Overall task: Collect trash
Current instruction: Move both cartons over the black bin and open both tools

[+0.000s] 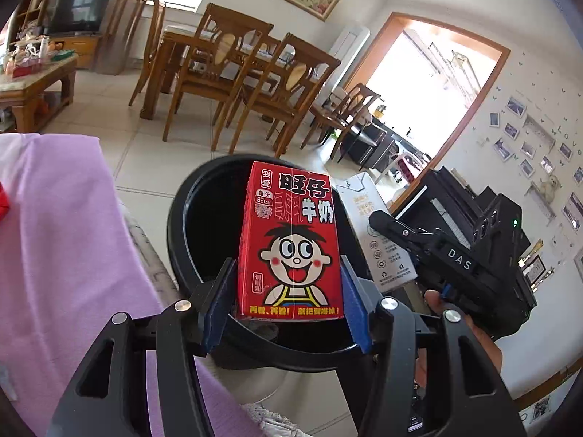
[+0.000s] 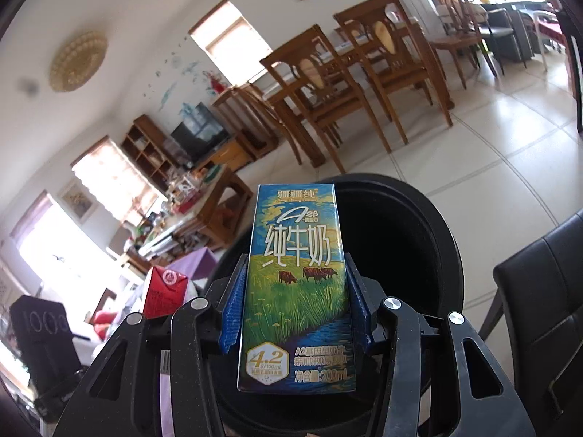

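Observation:
My left gripper (image 1: 288, 276) is shut on a red milk carton (image 1: 291, 240) with a cartoon boy's face, held upright over the open black trash bin (image 1: 189, 196). My right gripper (image 2: 295, 284) is shut on a blue and green milk carton (image 2: 297, 287), also held over the bin (image 2: 430, 225). In the left wrist view the right gripper's black body (image 1: 455, 255) and the white back of its carton (image 1: 379, 236) show at the right. In the right wrist view the red carton's top (image 2: 164, 291) shows at the lower left.
A purple cloth (image 1: 54, 240) covers a surface left of the bin. Wooden dining chairs and a table (image 1: 233, 73) stand behind on the tiled floor. A black chair (image 2: 539, 284) stands right of the bin. A cluttered coffee table (image 1: 32, 73) stands far left.

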Tool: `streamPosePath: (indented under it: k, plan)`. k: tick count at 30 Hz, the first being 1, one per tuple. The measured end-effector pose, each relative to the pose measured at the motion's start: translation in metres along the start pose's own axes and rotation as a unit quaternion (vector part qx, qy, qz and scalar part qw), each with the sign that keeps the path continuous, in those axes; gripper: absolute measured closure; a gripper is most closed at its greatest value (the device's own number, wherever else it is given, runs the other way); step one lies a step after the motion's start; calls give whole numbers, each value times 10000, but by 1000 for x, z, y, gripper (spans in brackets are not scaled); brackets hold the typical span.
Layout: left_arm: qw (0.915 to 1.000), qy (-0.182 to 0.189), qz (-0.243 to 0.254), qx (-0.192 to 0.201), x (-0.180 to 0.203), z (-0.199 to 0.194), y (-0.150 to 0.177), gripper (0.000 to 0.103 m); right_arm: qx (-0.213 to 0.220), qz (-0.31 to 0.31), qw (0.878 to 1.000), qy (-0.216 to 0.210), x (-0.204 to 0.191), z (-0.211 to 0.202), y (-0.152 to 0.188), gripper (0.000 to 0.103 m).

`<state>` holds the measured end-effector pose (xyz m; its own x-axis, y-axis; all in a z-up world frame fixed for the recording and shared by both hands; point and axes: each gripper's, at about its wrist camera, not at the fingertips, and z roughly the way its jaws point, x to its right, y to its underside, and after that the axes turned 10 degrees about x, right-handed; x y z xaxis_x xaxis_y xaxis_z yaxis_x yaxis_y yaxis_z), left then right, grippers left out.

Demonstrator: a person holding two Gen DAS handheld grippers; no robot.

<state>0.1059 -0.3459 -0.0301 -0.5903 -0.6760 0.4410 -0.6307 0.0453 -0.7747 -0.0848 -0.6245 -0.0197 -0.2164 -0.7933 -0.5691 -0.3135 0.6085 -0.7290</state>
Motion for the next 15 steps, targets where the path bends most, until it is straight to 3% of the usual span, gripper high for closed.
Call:
streamPosePath:
  k: [5, 6, 7, 8, 15]
  plan:
    - [9998, -159, 60, -93, -1, 5, 3, 47, -41, 6, 10000, 77, 5, 10, -1, 50]
    - [9998, -178, 56, -87, 0, 4, 2, 45, -26, 26, 10000, 92, 6, 9, -2, 40]
    - [9997, -212, 57, -55, 0, 2, 2, 32, -12, 52, 9999, 102, 6, 9, -3, 24]
    - [9996, -271, 66, 30, 0, -1, 2, 21, 7, 78, 9999, 106, 3, 10, -3, 19]
    - [9986, -361, 62, 368, -2, -30, 0, 18, 132, -244, 9996, 106, -25, 6, 1, 18]
